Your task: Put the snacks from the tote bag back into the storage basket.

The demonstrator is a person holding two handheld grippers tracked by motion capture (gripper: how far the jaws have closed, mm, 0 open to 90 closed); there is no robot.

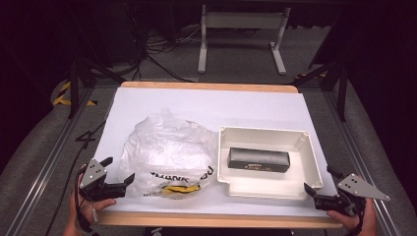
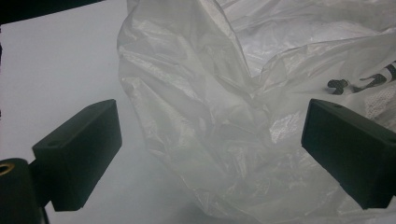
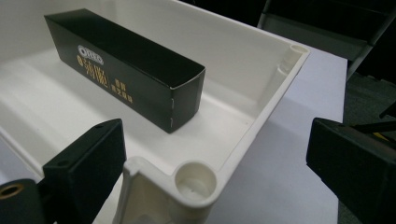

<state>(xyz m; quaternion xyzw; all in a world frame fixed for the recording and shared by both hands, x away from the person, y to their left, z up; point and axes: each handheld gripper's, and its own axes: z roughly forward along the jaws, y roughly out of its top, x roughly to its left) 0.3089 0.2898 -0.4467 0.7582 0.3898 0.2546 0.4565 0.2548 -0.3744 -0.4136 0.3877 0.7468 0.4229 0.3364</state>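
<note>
Beside crumpled clear plastic bag [image 1: 167,152], left gripper [image 1: 119,170] is hovering wide open, empty; right gripper [image 1: 319,180], gaping and empty, is lining up on white plastic tray [image 1: 268,188] corner, likely for long black cardboard box [image 1: 258,160].

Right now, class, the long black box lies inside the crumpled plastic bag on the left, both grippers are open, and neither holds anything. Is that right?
Not quite. The black box lies inside the white tray on the right, not in the plastic bag; the high view shows it. The rest stands: the left gripper and the right gripper are open and hold nothing.
</note>
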